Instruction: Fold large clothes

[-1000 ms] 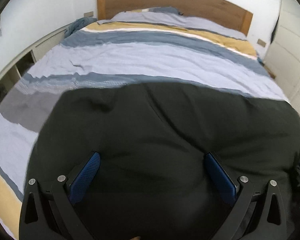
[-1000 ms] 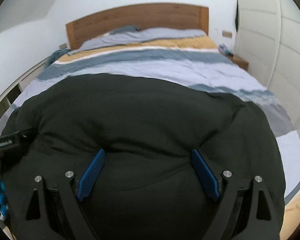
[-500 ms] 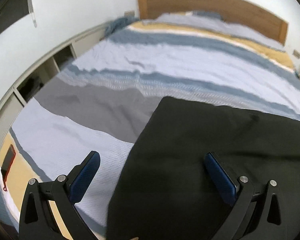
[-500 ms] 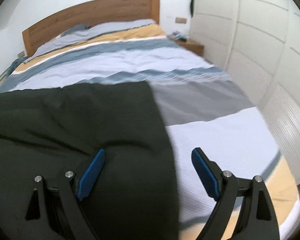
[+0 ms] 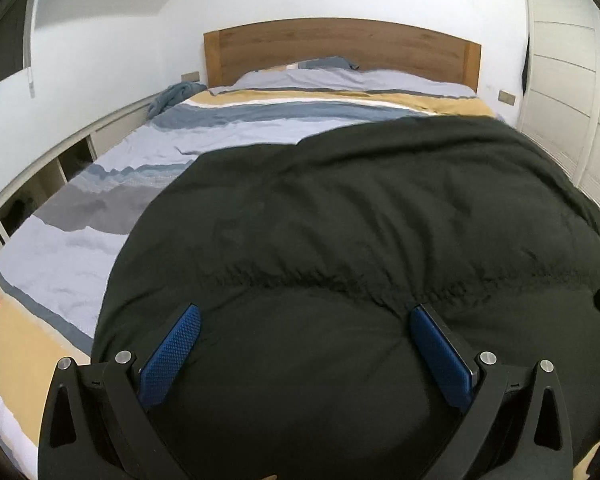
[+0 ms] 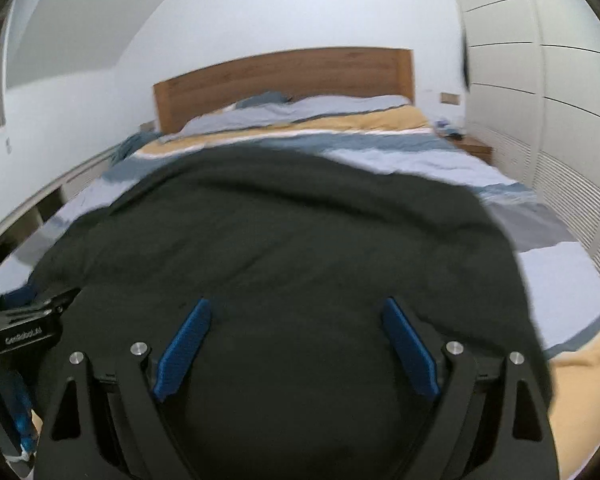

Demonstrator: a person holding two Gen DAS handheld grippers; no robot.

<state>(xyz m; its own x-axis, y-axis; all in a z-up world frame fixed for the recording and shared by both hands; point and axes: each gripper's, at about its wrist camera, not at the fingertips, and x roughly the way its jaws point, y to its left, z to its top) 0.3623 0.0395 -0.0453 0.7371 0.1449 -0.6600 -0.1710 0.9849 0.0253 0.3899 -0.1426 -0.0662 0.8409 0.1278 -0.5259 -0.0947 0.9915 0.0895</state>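
Fingers: left gripper (image 5: 305,354) and right gripper (image 6: 296,350) are spread wide, nothing clasped.
Foreground: lower frame is filled by dark garment (image 5: 360,220).
Background: striped bedspread (image 5: 220,132) and wooden headboard (image 5: 340,46) are seen upper centre.

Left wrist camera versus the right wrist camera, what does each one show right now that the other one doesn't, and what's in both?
Only the left wrist view shows the seam puckered across the dark garment. Only the right wrist view shows the wooden nightstand and the left gripper's body at its edge. Both show the garment spread on the striped bedding, the wooden headboard, the white wardrobe, and an open gripper, left and right, above the cloth.
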